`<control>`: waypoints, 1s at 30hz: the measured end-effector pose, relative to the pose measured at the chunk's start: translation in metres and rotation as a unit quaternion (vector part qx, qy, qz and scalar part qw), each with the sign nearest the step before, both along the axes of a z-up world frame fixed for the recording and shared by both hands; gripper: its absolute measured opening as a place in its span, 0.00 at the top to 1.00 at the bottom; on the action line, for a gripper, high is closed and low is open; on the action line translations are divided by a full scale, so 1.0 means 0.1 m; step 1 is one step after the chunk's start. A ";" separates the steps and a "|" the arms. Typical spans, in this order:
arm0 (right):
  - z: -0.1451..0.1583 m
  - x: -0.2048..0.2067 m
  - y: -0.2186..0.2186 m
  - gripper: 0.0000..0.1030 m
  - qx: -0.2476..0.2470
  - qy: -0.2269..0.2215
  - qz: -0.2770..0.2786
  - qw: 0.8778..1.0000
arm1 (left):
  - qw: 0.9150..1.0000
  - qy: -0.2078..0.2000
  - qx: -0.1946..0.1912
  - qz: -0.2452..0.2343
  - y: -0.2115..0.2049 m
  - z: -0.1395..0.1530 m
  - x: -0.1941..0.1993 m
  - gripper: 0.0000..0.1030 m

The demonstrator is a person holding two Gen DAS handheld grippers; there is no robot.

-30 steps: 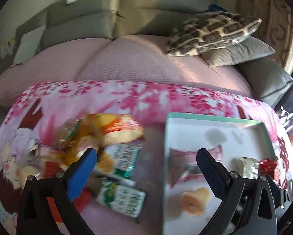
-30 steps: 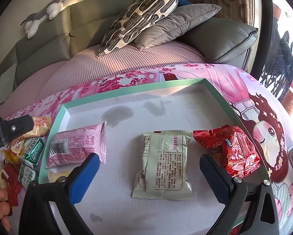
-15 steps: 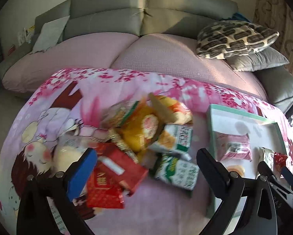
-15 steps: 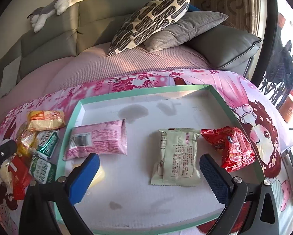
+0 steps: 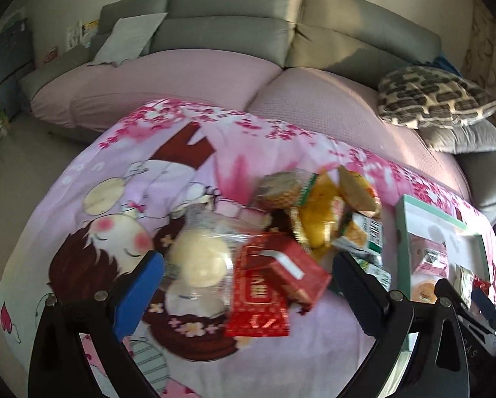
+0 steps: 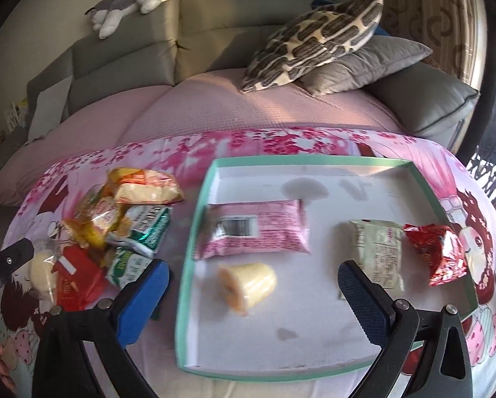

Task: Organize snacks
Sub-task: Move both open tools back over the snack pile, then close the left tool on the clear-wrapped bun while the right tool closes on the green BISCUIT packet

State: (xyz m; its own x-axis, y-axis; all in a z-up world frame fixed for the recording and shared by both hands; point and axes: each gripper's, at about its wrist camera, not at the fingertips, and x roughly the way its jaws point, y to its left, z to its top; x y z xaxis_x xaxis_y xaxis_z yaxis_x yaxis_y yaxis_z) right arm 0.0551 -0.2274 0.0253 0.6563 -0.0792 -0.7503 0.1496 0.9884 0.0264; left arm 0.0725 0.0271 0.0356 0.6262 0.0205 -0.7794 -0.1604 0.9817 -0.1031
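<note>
My tongs (image 6: 251, 293) are showing matt black plastic arms, textured blue pads (image 6: 145, 295) and small metal rivets. The red wrapper (image 6: 442, 253) is gleaming like crinkled foil; the pink packet (image 6: 257, 230) is looking like smooth, glossy film. The tray (image 6: 194, 232) is reading as matt white board with a green rim. The printed blanket (image 5: 121, 205) is lying as soft cloth.

On the pink cartoon-print cloth (image 5: 121, 179), the left part lies bare, giving open passage toward the crowded heap of mixed snack packets (image 5: 301, 225). The shallow white tray with a mint-green rim (image 6: 194, 232) stands just right of that heap, its raised wall between them. Inside, bare floor lies along the far side and the near right part; a pink packet (image 6: 251, 232), a pale roll (image 6: 248, 282), a cream packet (image 6: 377, 252) and a red packet (image 6: 443, 252) fill the middle.
</note>
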 end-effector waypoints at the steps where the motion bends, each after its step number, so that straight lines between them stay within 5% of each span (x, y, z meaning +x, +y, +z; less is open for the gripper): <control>1: 0.00 0.01 0.06 0.00 0.000 0.000 0.007 1.000 | 1.000 0.001 -0.003 0.004 0.06 -0.01 -0.01 0.02; 12: -0.09 0.09 0.79 0.00 0.008 -0.010 0.108 0.994 | 0.998 0.022 -0.035 0.046 0.55 -0.18 -0.04 0.02; 30: -0.50 0.31 0.98 0.10 -0.014 0.020 0.118 0.993 | 0.996 0.061 -0.057 0.034 0.57 -0.60 0.26 0.03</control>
State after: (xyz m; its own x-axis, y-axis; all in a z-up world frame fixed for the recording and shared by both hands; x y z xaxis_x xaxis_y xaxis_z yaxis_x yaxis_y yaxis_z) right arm 0.0860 -0.1290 -0.0247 0.6289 0.0523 -0.7757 -0.0857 0.9963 -0.0022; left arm 0.0989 0.0837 -0.0248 0.5276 -0.0329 -0.8488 -0.2445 0.9511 -0.1888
